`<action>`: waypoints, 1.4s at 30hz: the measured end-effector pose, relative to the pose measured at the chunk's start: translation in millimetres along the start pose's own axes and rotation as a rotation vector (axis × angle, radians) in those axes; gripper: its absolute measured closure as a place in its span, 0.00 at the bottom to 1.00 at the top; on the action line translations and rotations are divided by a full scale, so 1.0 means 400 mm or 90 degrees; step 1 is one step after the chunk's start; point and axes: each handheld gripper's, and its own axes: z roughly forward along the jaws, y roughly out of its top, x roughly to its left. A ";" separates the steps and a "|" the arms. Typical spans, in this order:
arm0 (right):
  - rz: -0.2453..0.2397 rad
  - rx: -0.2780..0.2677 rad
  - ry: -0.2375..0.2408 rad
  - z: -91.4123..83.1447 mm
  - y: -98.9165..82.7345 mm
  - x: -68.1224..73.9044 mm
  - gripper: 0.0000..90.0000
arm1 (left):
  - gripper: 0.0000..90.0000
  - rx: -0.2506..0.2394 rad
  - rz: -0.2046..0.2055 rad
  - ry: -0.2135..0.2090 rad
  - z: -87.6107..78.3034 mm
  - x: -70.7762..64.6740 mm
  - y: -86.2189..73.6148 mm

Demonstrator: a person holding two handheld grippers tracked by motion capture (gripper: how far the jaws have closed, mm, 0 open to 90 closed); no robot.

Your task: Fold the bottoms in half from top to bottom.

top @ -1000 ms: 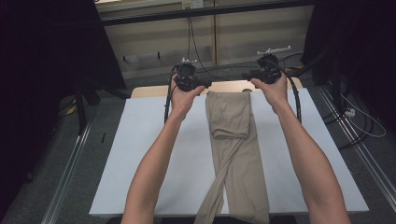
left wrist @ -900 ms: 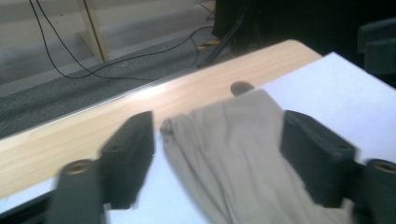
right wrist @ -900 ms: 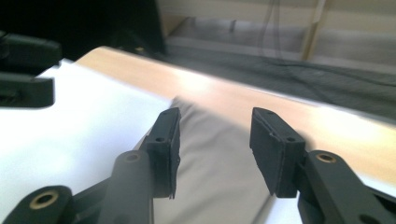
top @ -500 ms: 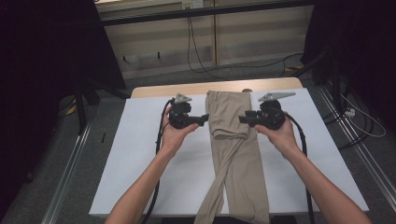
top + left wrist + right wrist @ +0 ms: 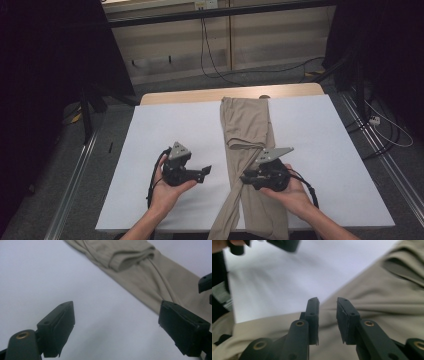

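The work in hand is folding a pair of beige trousers laid lengthwise on the white table cover, a little right of its middle: the far part is already doubled back on itself, its folded edge lying across the cloth about halfway down the table, while the two legs run on toward the near edge and cross each other there. Both hands sit near the person, on either side of that crossing. The left gripper hovers over bare white cover just left of the trousers, and the left gripper view shows its jaws spread wide with nothing between them; they have just been opening. The right gripper points left over the near legs, and the right gripper view shows its jaws narrowed to a slim gap above the fabric, having just been closing, with no cloth visibly pinched between the pads. This looks like the start of the next fold, so the coming move probably calls for each gripper to pinch an edge of the crossed legs low on the table, taking both layers, and straighten them before carrying them up. No brand, label or readable writing shows on the trousers, the cover or the grippers.
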 end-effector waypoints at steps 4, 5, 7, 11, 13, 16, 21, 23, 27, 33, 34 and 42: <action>-0.040 0.037 0.018 0.051 -0.010 0.054 0.81 | 0.18 0.023 0.000 0.005 0.010 0.000 -0.024; -0.046 0.043 0.024 0.059 -0.013 0.063 0.80 | 0.18 0.027 0.003 0.003 0.016 -0.001 -0.024; -0.058 0.043 0.033 0.069 -0.018 0.076 0.76 | 0.18 0.033 0.010 0.001 0.025 -0.004 -0.024; -0.096 0.061 0.030 0.091 -0.026 0.109 0.63 | 0.18 0.046 0.018 -0.008 0.039 -0.014 -0.025; -0.119 0.073 0.001 0.102 -0.037 0.119 0.70 | 0.18 0.042 0.019 -0.008 0.039 -0.018 -0.025; -0.107 0.075 -0.018 0.087 -0.034 0.112 0.98 | 0.18 0.045 0.020 -0.005 0.038 -0.019 -0.027; -0.075 0.061 0.007 0.033 -0.046 0.086 1.00 | 0.18 0.059 0.027 -0.014 0.048 -0.029 -0.033; -0.060 0.054 0.009 0.010 -0.055 0.076 1.00 | 0.19 0.067 0.038 -0.019 0.052 -0.038 -0.033; -0.045 0.055 -0.005 -0.026 -0.075 0.065 1.00 | 0.21 0.078 0.051 -0.039 0.061 -0.064 -0.035; -0.009 0.063 -0.007 -0.066 -0.118 0.055 1.00 | 0.22 0.100 0.075 -0.060 0.076 -0.098 -0.038; -0.007 0.068 -0.011 -0.070 -0.122 0.056 0.98 | 0.22 0.105 0.076 -0.063 0.077 -0.104 -0.039; -0.007 0.075 -0.019 -0.096 -0.151 0.070 0.95 | 0.22 0.124 0.108 -0.100 0.085 -0.188 -0.049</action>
